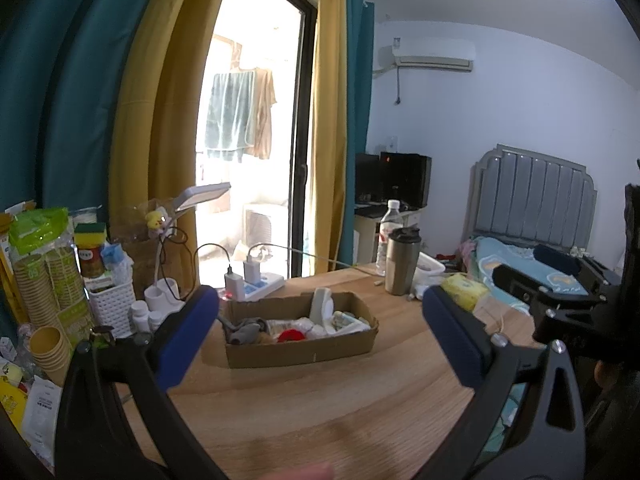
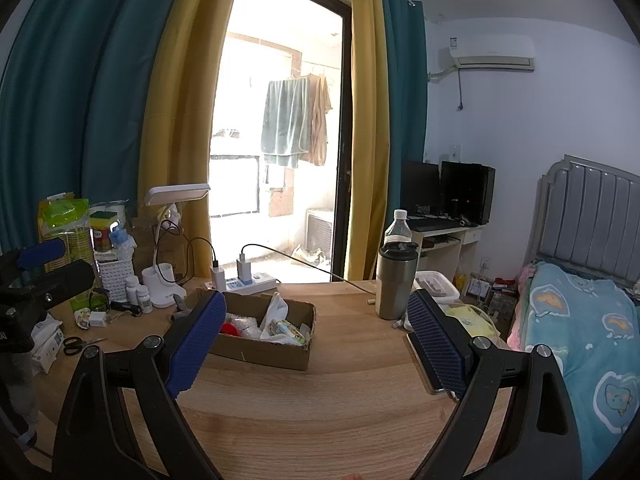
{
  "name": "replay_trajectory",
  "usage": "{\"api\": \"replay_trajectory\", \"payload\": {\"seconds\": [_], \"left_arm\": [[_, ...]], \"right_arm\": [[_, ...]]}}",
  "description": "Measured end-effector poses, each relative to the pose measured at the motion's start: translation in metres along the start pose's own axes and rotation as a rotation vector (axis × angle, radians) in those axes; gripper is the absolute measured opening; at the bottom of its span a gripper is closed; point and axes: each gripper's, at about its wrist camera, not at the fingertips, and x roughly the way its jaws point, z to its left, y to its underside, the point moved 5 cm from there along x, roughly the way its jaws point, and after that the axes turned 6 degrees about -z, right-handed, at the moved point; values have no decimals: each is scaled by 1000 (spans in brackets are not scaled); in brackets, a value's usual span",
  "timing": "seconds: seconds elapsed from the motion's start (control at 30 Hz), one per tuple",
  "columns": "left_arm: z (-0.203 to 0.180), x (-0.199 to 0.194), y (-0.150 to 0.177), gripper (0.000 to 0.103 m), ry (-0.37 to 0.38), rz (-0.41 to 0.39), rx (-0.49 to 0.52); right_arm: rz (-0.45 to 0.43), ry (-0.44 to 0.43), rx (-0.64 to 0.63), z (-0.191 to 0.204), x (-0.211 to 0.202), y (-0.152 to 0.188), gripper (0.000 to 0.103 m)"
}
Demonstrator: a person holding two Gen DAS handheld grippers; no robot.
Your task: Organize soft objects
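Seemingly most of the sorting is done: the box [image 1: 301, 330] already holds a jumble of soft things, and the bare wood of the desk [image 1: 320, 408] in front of both tongs carries nothing loose to collect. Inside the box I can make out a grey cloth [image 1: 244, 331] at its left end, a red ball [image 1: 291, 336] near the middle, and white packets [image 1: 340, 322] toward the right; what each packet is stays too small to tell. One candidate may remain outside: a yellow pack [image 1: 466, 290] lies beyond the right finger of the left tongs, beside the steel cup [image 1: 403, 261]. Whether it belongs to the task I cannot say.

Left tongs [image 1: 320, 332] are spread wide and hold nothing; the box sits straight ahead between the two blue pads [image 1: 188, 340], near but not touching. Right tongs [image 2: 320, 340] are likewise wide and empty, with the box ahead and slightly left, its near left corner hidden behind the left pad. From there the yellow pack lies just past the right finger, close to the desk's edge.

My judgement: either the job is near its end, or the pack is the last piece, best reached by the right tongs.
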Motion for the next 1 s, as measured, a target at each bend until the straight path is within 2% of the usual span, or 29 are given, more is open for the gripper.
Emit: {"api": "replay_trajectory", "payload": {"seconds": [0.8,1.0], "left_arm": [[1,3,3,102,0,6,13],[-4,3,3,102,7,-6,26]], "right_arm": [[1,-2,-3,-1,0,0,94],[28,-19,0,-7,12,15,94]]}}
